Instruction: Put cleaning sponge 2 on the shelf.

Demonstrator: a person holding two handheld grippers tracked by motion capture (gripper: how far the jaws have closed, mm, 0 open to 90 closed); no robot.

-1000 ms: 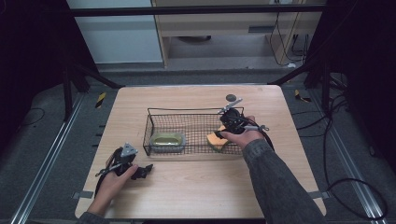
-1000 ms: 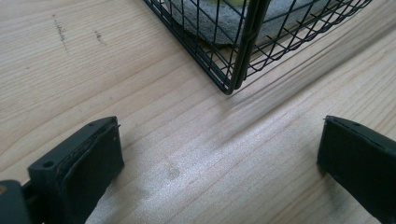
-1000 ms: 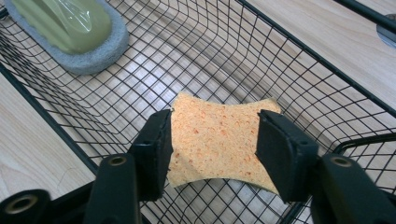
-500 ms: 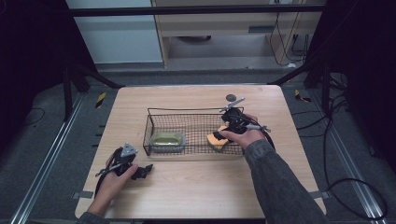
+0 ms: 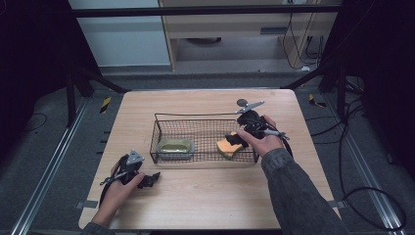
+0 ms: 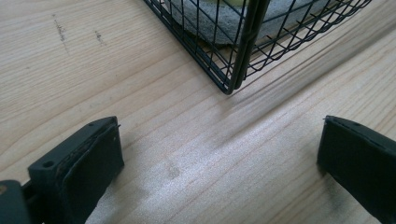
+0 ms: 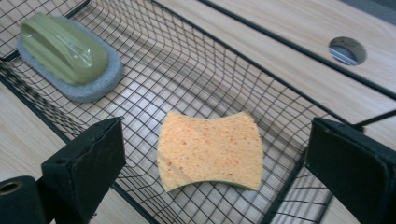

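Although the sponge point(image 7: 210, 150) looks bulky, it is judged light, soft and compressible, with a porous face that should not slip in the pads. It lies flat on the floor of the basket point(image 7: 196, 65), between the jaws of the right gripper point(image 7: 212, 182) and apart from both, nearer the left-hand one. Those jaws stand spread wide and pinch nothing. Take hold across the two narrowed, waisted sides; a moderate squeeze should suffice, since the foam will give. Beyond the fingertips, at the basket's far end, sits the scrubber point(image 7: 67, 53), a green handle on a grey pad. The left gripper point(image 6: 215, 172) rests over bare table point(image 6: 70, 70), its jaws also spread and holding nothing, with the basket corner just ahead.

Count: one sponge, one scrubber, one basket, two grippers.
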